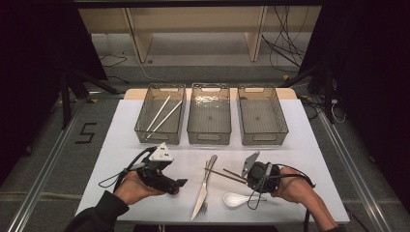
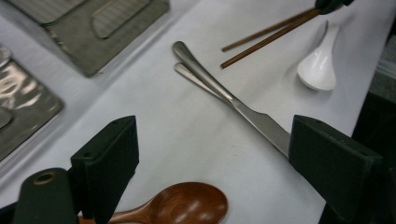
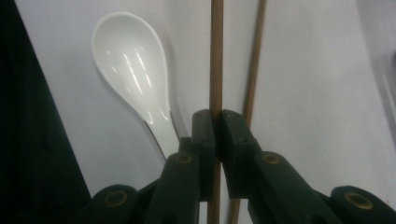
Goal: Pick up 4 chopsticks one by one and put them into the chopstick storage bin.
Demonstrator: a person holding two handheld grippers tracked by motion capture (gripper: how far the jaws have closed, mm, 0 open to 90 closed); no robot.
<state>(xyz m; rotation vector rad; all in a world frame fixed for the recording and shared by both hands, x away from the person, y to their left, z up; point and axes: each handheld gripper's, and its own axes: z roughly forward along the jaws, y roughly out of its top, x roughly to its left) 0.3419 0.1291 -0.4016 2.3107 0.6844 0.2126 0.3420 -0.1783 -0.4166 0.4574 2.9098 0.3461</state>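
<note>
My right gripper (image 3: 217,122) is shut on one brown chopstick (image 3: 215,65); the second brown chopstick (image 3: 255,70) lies just beside it on the table. A white ceramic spoon (image 3: 130,60) rests close to its left. In the high view the right gripper (image 1: 248,179) sits at the near end of the brown chopsticks (image 1: 225,174), above the white spoon (image 1: 237,198). My left gripper (image 2: 219,149) stands open over the table, with a wooden spoon (image 2: 180,205) just below its jaws. A steel knife (image 2: 243,109) crosses toward its right jaw. The left gripper (image 1: 181,183) is left of the knife (image 1: 203,189).
Three grey baskets stand in a row at the back: the left one (image 1: 145,133) holds two pale chopsticks (image 1: 162,114), beside the middle (image 1: 209,137) and right (image 1: 283,133) ones. A fork handle (image 2: 191,77) lies beside the knife. The white table (image 1: 309,145) ends near my hands.
</note>
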